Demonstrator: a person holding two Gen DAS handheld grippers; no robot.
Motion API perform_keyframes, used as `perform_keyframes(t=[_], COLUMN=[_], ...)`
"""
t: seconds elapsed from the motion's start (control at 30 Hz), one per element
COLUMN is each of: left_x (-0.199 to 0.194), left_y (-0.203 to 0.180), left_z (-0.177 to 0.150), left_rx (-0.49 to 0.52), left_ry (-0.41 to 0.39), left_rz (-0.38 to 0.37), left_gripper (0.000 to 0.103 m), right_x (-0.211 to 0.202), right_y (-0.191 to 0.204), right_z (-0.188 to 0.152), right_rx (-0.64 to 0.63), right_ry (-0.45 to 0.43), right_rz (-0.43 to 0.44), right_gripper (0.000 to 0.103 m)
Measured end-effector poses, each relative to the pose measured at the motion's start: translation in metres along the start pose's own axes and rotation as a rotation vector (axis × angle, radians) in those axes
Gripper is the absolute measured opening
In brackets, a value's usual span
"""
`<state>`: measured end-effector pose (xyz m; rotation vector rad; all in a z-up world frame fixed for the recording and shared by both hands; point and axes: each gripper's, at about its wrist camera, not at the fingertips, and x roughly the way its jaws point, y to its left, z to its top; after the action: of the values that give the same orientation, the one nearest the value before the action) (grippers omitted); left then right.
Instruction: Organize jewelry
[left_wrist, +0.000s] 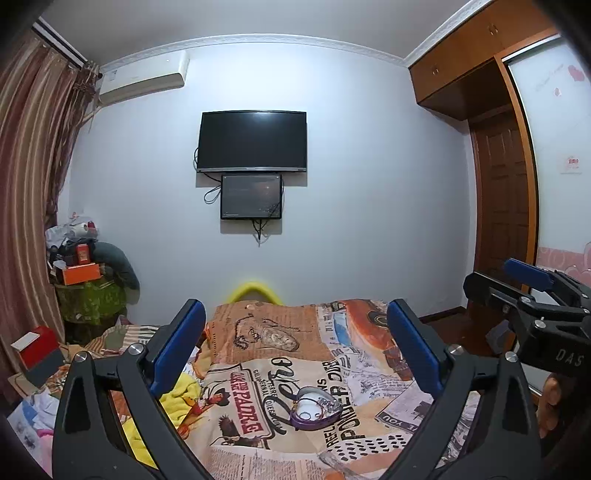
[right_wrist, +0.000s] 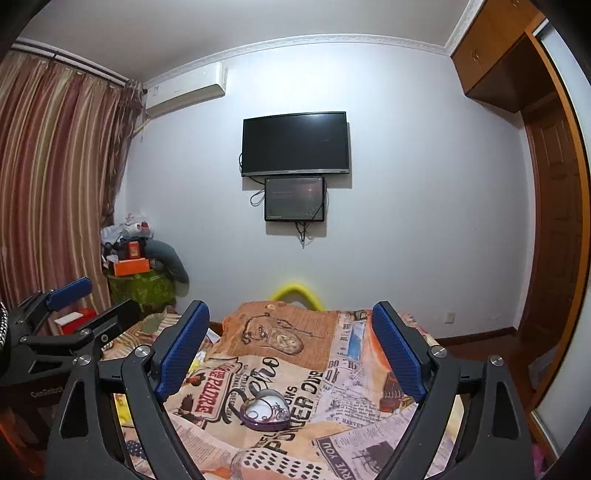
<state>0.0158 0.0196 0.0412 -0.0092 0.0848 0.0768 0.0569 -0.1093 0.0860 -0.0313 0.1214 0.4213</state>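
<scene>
I held my left gripper (left_wrist: 295, 354) level over the bed (left_wrist: 369, 376), its two blue pads spread wide with nothing between them but the printed blanket (left_wrist: 258, 373) below. My right gripper (right_wrist: 291, 354) was the same: jaws far apart, gripping nothing, pointed across the bed toward the far wall. The two tools were side by side; from the left camera I saw the right one at the frame's right edge, with fingers (left_wrist: 552, 402) of my hand wrapped beneath it, and from the right camera the left one sat at the left edge. The jewelry box (left_wrist: 314, 410), a purple heart-shaped tin with a white lining, lay open on the blanket, near me and well below both sets of pads, touched by neither. Thin chains and small pieces lay tangled inside it and over its rim; I could not tell them apart. In the right view the box (right_wrist: 264, 410) sat left of centre, on the large black lettering of the print. On the wall ahead hung a dark TV (left_wrist: 253, 142) with a smaller screen (left_wrist: 251, 196) just beneath it, cables dangling. Striped curtains (right_wrist: 55, 177) hung at the left, a cluttered pile (left_wrist: 85, 266) stood in the corner, and a wardrobe (left_wrist: 509, 155) filled the right side. A yellow curved thing (left_wrist: 255, 290) showed past the bed's far end.
</scene>
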Motion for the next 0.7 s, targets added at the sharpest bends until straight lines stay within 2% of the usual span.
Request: perform_keyframes(t=[0.7], left_x=[0.000], left_y=[-0.004], left_z=[-0.006], left_rx=[-0.005], left_ry=[0.024], left_rz=[0.002], left_gripper=[0.099], right_x=[-0.015], right_y=[-0.013], right_z=[-0.009], right_rx=[0.029], right_ry=[0.033], right_rz=[0.010], right_gripper=[0.089])
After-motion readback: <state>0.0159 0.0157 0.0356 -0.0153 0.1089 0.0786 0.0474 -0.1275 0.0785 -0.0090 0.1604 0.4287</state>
